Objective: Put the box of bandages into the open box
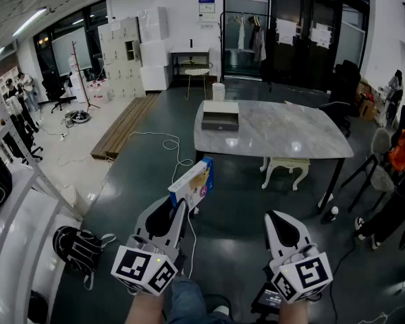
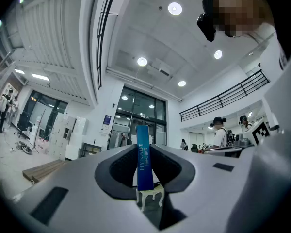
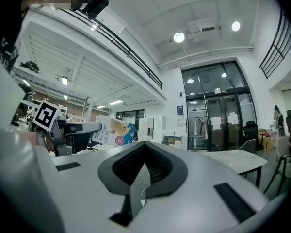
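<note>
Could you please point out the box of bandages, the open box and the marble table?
box of bandages [image 1: 194,181]: head view, its printed side face.
open box [image 1: 220,121]: head view, its dark front wall.
marble table [image 1: 290,133]: head view, bare part of its top.

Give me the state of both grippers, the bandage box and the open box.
left gripper: shut on the bandage box
bandage box: held in the air, not yet over the table
right gripper: shut, empty
open box: open, sitting on the table's left end
</note>
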{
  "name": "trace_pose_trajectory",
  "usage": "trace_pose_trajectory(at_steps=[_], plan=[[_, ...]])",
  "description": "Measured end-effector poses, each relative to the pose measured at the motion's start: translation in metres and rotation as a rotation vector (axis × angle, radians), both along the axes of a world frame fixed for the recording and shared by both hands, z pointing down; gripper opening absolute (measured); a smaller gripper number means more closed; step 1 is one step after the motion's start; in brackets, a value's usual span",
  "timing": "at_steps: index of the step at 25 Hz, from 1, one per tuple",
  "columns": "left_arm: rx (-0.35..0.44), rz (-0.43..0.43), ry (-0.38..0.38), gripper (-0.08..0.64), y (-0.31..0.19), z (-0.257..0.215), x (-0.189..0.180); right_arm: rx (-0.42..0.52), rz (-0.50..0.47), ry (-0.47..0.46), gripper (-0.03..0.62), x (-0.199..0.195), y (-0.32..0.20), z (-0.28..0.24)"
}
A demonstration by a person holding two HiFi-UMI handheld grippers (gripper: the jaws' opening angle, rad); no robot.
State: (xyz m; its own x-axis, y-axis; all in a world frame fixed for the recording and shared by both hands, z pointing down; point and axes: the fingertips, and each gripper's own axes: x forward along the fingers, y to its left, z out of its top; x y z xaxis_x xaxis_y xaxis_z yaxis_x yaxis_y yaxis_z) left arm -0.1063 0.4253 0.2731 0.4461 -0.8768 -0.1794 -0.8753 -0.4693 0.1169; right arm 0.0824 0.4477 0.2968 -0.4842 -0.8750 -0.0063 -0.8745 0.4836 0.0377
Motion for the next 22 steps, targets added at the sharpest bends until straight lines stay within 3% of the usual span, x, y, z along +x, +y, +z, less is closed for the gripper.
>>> trace_pose_trajectory(at_steps=[14,22], plan=[[0.009,-0.010,0.007,0.086,-0.002,0.000,-0.002,0.018,0.002,-0.043,0.026,0.005,-0.006,-0.003],[0.015,0.000,0.007,0.086,-0.049,0.002,-0.014,0.020,0.015,-0.012,0.026,-0.009,-0.052,0.002]])
